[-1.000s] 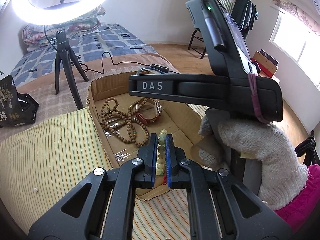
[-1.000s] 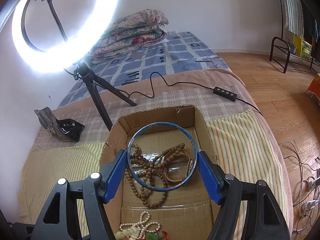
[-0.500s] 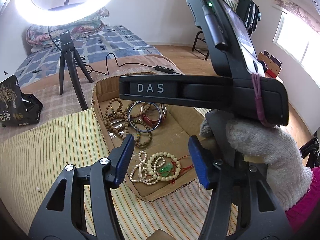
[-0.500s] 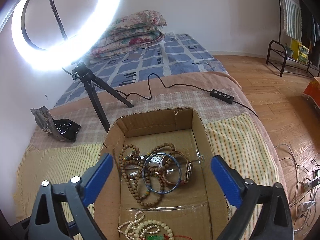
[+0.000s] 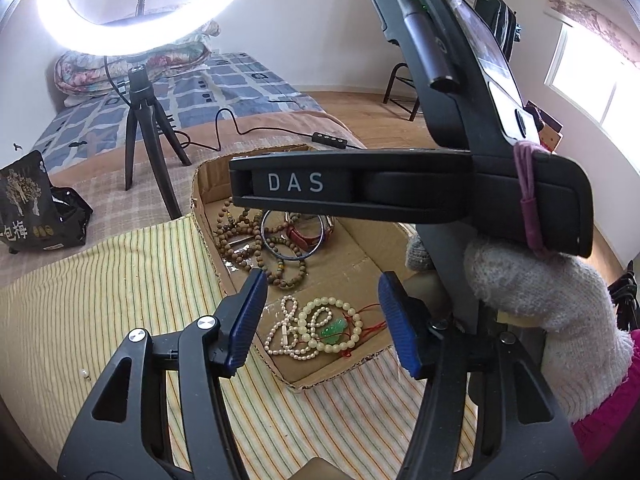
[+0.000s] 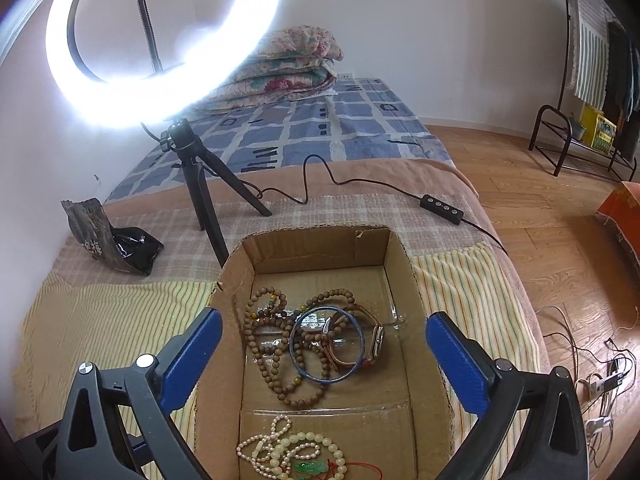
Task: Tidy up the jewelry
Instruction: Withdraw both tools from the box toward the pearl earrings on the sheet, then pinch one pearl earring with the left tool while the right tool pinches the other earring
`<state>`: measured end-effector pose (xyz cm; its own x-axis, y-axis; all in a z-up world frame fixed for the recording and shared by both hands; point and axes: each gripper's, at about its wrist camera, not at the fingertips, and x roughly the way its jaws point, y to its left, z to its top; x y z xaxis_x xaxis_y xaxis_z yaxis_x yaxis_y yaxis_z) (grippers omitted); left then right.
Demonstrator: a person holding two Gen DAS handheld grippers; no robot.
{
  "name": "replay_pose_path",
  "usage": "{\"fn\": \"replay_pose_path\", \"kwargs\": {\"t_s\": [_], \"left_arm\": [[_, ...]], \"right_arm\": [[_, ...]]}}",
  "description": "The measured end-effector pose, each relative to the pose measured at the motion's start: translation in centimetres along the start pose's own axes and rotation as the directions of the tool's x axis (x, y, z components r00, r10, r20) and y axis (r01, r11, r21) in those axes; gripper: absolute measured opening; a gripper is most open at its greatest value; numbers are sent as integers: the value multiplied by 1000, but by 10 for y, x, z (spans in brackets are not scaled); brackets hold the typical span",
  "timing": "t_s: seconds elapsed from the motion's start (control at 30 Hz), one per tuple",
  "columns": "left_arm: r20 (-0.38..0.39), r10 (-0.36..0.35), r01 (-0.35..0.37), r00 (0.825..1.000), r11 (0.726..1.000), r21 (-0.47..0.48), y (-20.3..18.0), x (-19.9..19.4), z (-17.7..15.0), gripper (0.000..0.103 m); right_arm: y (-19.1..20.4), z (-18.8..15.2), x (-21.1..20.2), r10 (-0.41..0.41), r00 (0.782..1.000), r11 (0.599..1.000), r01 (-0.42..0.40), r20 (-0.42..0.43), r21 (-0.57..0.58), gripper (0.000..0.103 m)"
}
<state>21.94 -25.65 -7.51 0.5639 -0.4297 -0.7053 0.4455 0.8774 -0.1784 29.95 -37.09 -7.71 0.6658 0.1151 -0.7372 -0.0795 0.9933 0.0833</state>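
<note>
An open cardboard box (image 6: 424,320) (image 5: 360,258) lies on the striped bedspread. In it lie brown wooden bead strings (image 6: 276,344) (image 5: 240,236), a blue bangle (image 6: 327,346) (image 5: 292,238) over a brown-strapped watch (image 6: 370,340), and near the front pale pearl and jade-bead strands with a green pendant (image 5: 320,330) (image 6: 296,456). My left gripper (image 5: 322,320) is open and empty above the pearl strands. My right gripper (image 6: 320,360) is open and empty above the bangle. The right gripper's black body (image 5: 400,196) crosses the left wrist view and hides the box's far end.
A ring light on a black tripod (image 6: 200,188) stands behind the box, its cable and remote (image 6: 442,209) running right. A black snack bag (image 6: 108,240) lies at the left. A small white bead (image 5: 84,373) lies on the bedspread. The bed's edge drops to wooden floor on the right.
The left gripper opened and let the pale bead strand fall into the box front. The right gripper opened and let the blue bangle fall onto the watch and beads. Both drew back.
</note>
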Motion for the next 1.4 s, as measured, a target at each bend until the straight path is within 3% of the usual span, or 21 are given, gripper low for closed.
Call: {"fn": "replay_pose_path", "kwargs": {"t_s": [0.87, 1.4], "left_arm": [[64, 20, -21, 998, 999, 25, 28, -72, -19, 60], [76, 100, -102, 992, 995, 20, 73, -101, -41, 60]], "right_arm": [[31, -15, -60, -58, 997, 998, 59, 57, -17, 103], [32, -46, -94, -124, 987, 992, 124, 98, 1, 103]]}}
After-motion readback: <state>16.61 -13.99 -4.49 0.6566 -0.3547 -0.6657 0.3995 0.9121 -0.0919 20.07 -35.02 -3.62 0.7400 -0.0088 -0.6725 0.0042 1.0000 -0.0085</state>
